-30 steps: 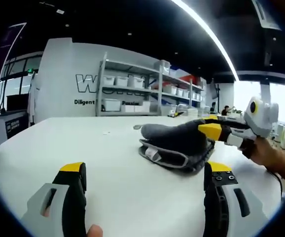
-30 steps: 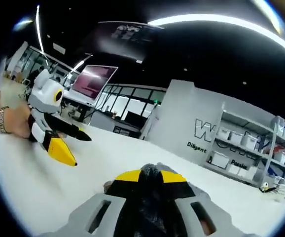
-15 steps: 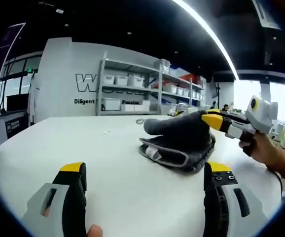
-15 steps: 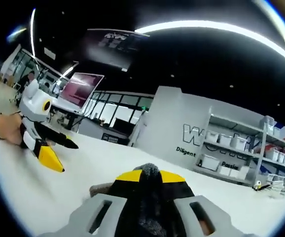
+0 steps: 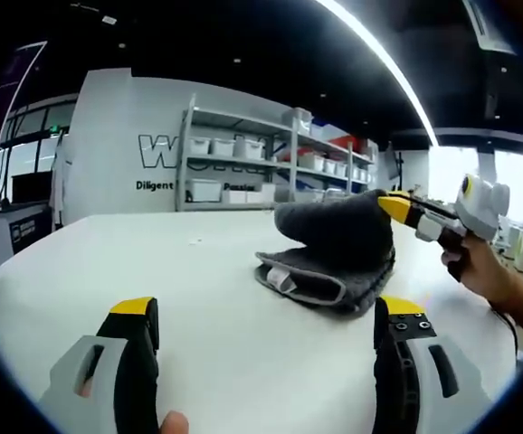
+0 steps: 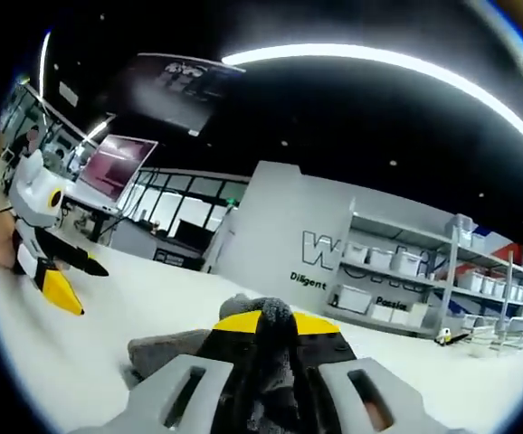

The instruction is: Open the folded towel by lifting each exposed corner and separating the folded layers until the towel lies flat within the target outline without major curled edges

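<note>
Peeling the top layer is the step I'm on, I reckon. My right gripper (image 5: 397, 206) is clamped on a corner of the grey towel (image 5: 329, 262), and in the right gripper view you can see dark fabric pinched between the yellow tips (image 6: 266, 318). That corner is held up off the pile so the upper fold hangs clear of the layers under it, which makes sense if you want the fold to separate instead of dragging the whole bundle along.

The towel itself sits out on the white table (image 5: 198, 298), well ahead of my left gripper (image 5: 266, 316), with a little white tag showing at the front fold. Left gripper is spread wide with nothing in it, low over the table and apart from the cloth. My guess is it's waiting to pin the bottom layer or take the next corner.

Can't make out any target outline on the table. Towel is nowhere near flat yet.
</note>
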`<control>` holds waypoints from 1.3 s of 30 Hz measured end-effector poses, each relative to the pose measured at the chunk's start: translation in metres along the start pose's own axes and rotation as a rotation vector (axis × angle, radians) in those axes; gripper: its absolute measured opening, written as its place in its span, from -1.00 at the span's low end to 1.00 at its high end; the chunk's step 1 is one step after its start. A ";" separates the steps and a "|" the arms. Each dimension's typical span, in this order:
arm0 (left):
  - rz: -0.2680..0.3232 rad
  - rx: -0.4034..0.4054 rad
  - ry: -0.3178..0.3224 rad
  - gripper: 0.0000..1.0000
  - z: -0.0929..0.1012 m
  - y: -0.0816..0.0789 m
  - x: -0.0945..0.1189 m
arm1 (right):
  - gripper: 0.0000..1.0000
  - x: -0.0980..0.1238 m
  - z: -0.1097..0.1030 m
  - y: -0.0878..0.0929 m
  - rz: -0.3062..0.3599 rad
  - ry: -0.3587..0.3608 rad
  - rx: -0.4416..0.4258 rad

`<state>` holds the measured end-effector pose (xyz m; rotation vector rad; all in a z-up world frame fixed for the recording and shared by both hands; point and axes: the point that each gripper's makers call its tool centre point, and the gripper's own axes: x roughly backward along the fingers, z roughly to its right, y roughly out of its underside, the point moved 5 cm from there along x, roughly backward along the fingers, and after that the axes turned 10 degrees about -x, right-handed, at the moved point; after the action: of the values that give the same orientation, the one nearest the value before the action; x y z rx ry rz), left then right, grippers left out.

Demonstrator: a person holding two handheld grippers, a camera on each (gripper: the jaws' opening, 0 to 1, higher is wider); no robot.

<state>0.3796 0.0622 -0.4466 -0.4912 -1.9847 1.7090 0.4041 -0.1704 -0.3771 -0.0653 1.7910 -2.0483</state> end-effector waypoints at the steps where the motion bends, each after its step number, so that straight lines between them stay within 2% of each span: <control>1: 0.000 0.000 0.000 0.95 0.000 0.000 0.000 | -0.86 0.001 0.001 -0.001 0.001 0.005 0.002; 5: -0.001 0.001 0.001 0.95 -0.002 0.000 -0.001 | -0.86 0.003 0.007 -0.003 0.001 0.049 0.050; 11: 0.001 0.002 0.002 0.95 -0.006 -0.001 -0.003 | -0.86 0.008 0.018 -0.004 0.010 0.099 0.024; 14: 0.000 -0.001 0.002 0.94 -0.007 -0.002 -0.004 | -0.87 0.009 0.022 -0.001 0.004 0.101 -0.014; 26: 0.000 0.000 0.004 0.94 -0.015 -0.003 -0.008 | -0.87 0.017 0.037 -0.002 0.013 0.183 -0.034; 32: -0.006 -0.002 0.006 0.94 -0.019 -0.002 -0.012 | -0.87 0.018 0.041 0.002 -0.001 0.197 -0.052; 39: -0.012 -0.011 0.002 0.94 -0.028 -0.003 -0.017 | -0.87 0.018 0.039 -0.002 0.011 0.206 -0.005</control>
<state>0.4093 0.0758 -0.4429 -0.4838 -1.9923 1.6908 0.3989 -0.2127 -0.3729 0.1589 1.9116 -2.1082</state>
